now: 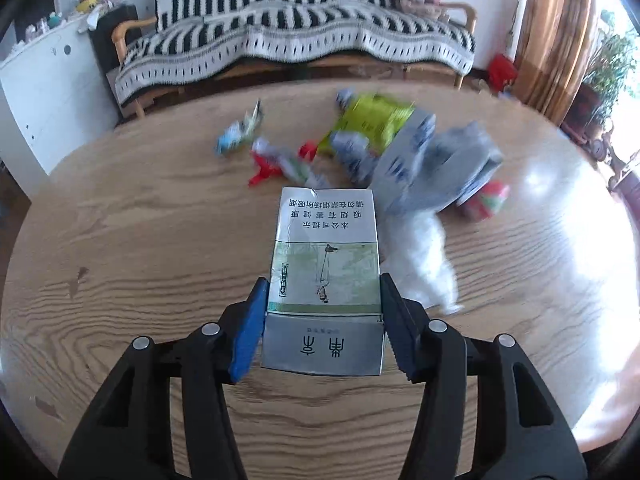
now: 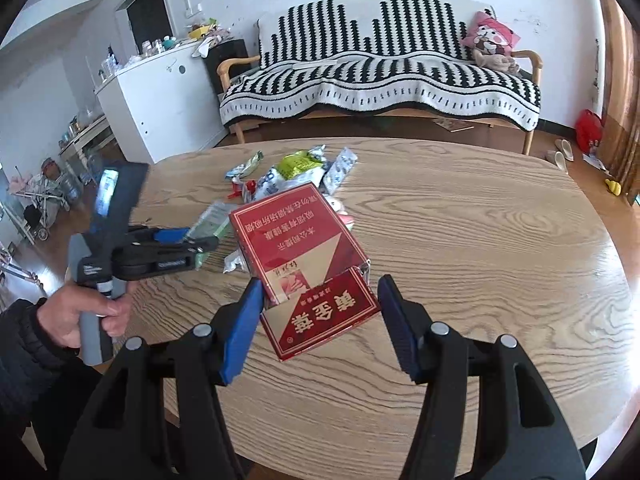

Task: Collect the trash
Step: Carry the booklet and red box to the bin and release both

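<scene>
My left gripper [image 1: 323, 312] is shut on a white and green cigarette pack [image 1: 326, 248], both blue pads pressed on its sides above the wooden table [image 1: 120, 240]. My right gripper [image 2: 320, 304] is shut on a red cigarette pack [image 2: 296, 240] with its lid flipped open, tilted and lifted off the table [image 2: 480, 260]. In the right wrist view a hand [image 2: 76, 316] holds the left gripper [image 2: 200, 242] at the left, with the white and green pack [image 2: 212, 220] in it. Behind both packs lies a trash pile: a yellow-green bag [image 1: 368, 120] [image 2: 298, 164], foil wrappers, a red wrapper [image 1: 264, 170] and a white tissue [image 1: 428, 264].
A silver blister strip [image 2: 340, 170] lies at the pile's right. Beyond the table stand a sofa under a black and white striped blanket [image 2: 380, 76] with a plush toy [image 2: 492, 40], and a white cabinet [image 2: 160, 100]. Bare table top spreads to the right of the pile.
</scene>
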